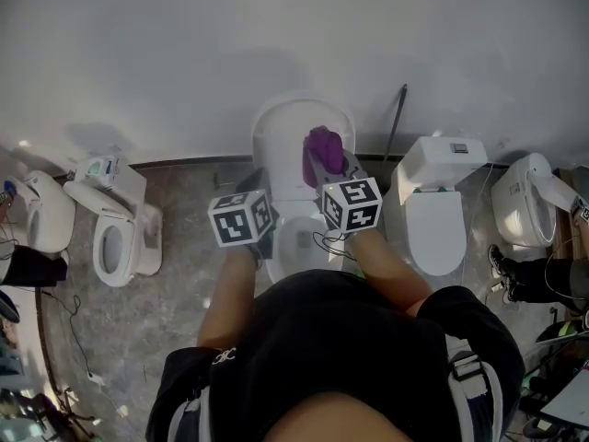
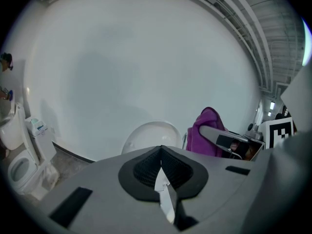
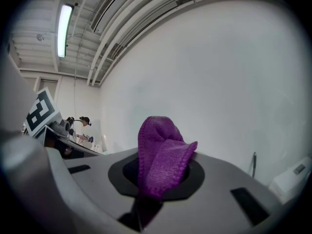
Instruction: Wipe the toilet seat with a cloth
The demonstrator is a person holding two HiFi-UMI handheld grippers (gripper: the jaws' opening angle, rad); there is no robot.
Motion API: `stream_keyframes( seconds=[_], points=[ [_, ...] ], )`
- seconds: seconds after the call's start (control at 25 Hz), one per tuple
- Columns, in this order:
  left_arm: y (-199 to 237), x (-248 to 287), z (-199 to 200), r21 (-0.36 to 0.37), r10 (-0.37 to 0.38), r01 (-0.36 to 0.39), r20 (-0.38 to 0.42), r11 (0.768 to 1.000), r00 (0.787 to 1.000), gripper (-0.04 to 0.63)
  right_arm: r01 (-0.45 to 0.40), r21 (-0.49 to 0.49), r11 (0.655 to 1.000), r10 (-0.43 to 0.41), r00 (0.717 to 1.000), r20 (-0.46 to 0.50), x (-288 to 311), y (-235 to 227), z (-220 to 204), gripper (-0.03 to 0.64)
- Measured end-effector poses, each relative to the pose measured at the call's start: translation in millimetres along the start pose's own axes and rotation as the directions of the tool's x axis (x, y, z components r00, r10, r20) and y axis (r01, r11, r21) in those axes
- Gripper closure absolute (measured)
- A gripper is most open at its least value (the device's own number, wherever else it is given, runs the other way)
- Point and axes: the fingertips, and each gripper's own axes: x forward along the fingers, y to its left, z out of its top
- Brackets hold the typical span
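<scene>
A white toilet stands below me with its lid raised against the wall and its seat and bowl open. My right gripper is shut on a purple cloth, which bulges up out of the jaws. From the head camera, the cloth hangs in front of the lid's right side. My left gripper is shut with nothing in it, held beside the right one at the lid's left. From it I see the lid and the cloth.
Other white toilets stand along the wall: one at the left, one at the far left, one at the right, one at the far right. A thin rod leans on the wall. Cables lie on the grey floor.
</scene>
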Motion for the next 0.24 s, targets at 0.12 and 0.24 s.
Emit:
stream_keyframes(
  seconds=[0.12,0.24],
  points=[
    [-2.1,-1.7,0.1,0.007,0.001,-0.001,0.003,1.0,1.0,0.586,0.006,0.001,1.0,-0.006,1.0,0.001,-1.8,-0.6,-0.4,0.565],
    [-4.1,-3.2,-1.3,0.015,0.004,-0.004,0.006,1.0,1.0,0.586,0.017,-0.004,1.0,-0.017,1.0,-0.001,-4.1,-1.5,-2.5,0.565]
  ],
)
